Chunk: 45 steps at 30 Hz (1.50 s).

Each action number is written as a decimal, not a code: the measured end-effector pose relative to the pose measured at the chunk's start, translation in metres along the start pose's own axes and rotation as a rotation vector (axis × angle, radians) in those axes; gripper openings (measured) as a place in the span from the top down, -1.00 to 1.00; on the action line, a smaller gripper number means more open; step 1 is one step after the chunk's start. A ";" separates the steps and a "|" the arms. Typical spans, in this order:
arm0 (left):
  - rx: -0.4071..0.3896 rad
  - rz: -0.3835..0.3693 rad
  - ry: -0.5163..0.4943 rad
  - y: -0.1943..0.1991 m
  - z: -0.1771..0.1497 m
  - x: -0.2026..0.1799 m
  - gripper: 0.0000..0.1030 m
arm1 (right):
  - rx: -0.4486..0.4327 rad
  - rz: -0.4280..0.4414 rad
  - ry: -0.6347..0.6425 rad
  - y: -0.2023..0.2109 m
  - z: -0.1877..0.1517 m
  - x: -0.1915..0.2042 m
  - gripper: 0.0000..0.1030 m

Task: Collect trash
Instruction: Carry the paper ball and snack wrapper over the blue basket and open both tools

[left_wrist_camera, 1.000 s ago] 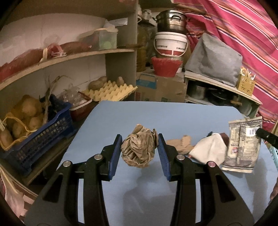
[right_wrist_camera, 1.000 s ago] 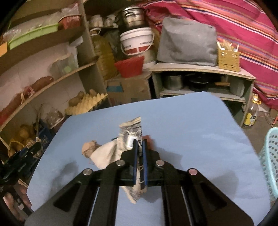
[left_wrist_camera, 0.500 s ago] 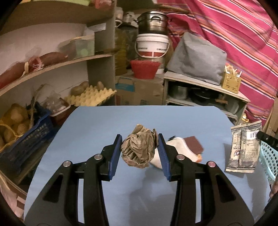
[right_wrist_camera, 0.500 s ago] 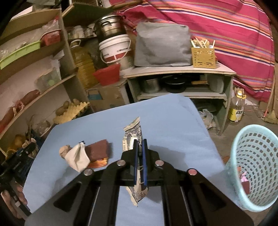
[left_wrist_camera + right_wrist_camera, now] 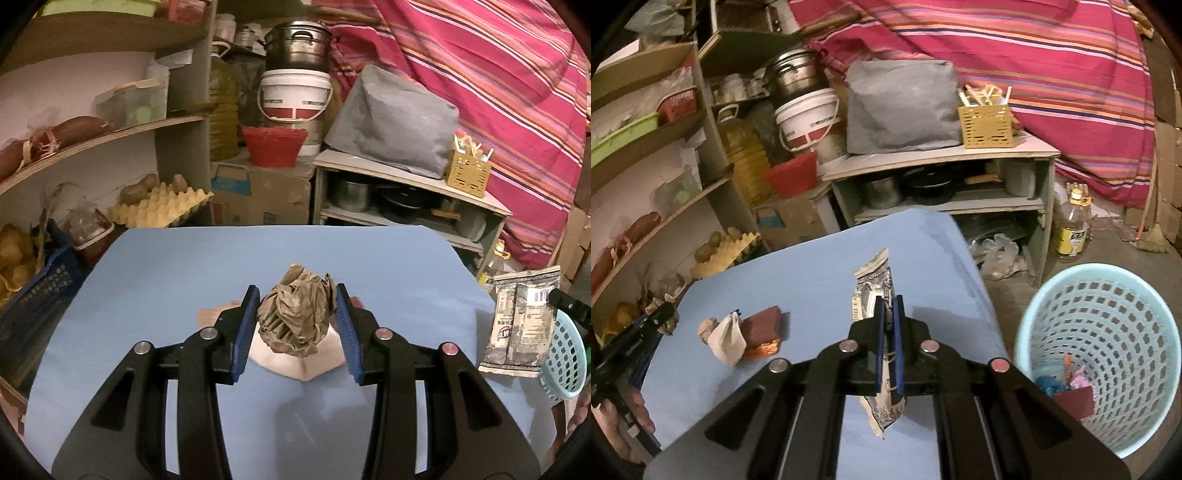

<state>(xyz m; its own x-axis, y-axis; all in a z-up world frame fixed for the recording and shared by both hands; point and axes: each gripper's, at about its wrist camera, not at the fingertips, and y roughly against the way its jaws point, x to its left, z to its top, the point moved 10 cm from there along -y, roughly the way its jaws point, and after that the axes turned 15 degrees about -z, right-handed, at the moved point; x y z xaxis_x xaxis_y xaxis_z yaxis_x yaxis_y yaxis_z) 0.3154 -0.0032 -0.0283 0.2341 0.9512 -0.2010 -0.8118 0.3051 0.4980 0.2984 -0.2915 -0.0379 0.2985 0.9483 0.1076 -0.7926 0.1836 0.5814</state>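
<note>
My left gripper (image 5: 295, 314) is shut on a crumpled brown paper ball (image 5: 293, 317) and holds it above the blue table (image 5: 166, 266). My right gripper (image 5: 889, 314) is shut on a flat silver snack wrapper (image 5: 873, 284), edge-on to its camera; the wrapper also shows in the left wrist view (image 5: 522, 321) at the right table edge. A light blue trash basket (image 5: 1108, 332) stands on the floor right of the table, with some trash inside. A white crumpled wrapper (image 5: 726, 341), a brown packet (image 5: 762, 325) and a tan scrap (image 5: 705, 326) lie on the table.
Shelves with potatoes, an egg tray (image 5: 159, 210) and a blue crate (image 5: 33, 295) stand left. A low shelf with pots (image 5: 942, 184), a white bucket (image 5: 293, 99) and a striped cloth lie behind. An oil bottle (image 5: 1073, 225) stands on the floor.
Both grippers have swung to the right with their loads. The right gripper now holds the wrapper near the table's right edge, beside the basket. The left gripper has moved over the white wrapper.
</note>
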 end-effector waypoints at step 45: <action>0.170 -0.430 -0.286 -0.128 -0.078 -0.376 -0.54 | 0.012 -0.302 -0.161 -0.004 0.000 -0.269 0.91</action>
<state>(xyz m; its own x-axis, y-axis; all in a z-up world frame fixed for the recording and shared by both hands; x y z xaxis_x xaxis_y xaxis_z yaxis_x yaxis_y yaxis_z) 0.2899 -0.4038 -0.0820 0.6818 0.7062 -0.1908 -0.5182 0.6503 0.5555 0.2210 -0.5469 -0.0692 0.6000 0.7981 0.0548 -0.6496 0.4461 0.6156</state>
